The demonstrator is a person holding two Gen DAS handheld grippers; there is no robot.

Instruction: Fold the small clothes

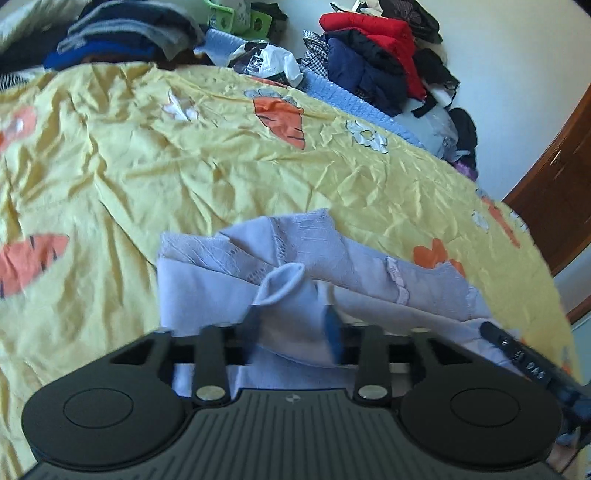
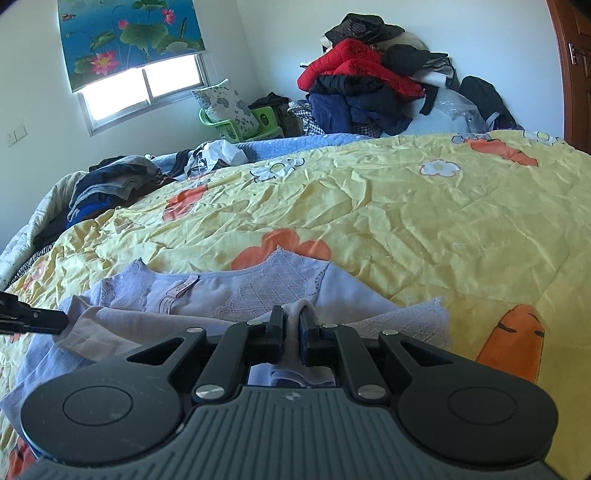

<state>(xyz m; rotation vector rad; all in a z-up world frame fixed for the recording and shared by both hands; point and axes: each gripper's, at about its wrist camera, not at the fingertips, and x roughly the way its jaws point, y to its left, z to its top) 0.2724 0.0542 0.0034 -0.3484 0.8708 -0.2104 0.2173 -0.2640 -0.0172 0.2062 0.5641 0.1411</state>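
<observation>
A small pale lilac top with lace panels point(image 1: 332, 258) lies crumpled on the yellow carrot-print bedspread point(image 1: 184, 166). In the left wrist view my left gripper point(image 1: 293, 321) has its jaws a hand's width apart with a fold of the top bunched between them. In the right wrist view the same top point(image 2: 258, 288) lies just ahead, neckline up, and my right gripper point(image 2: 291, 321) is shut on a pinched fold of its fabric. The left gripper's tip shows at the left edge of the right wrist view point(image 2: 33, 317).
A heap of red, navy and black clothes point(image 2: 369, 88) sits at the far side by the wall. A pile of dark clothes point(image 1: 122, 33) lies at the far left of the bed. A brown wooden door point(image 1: 561, 177) stands to the right.
</observation>
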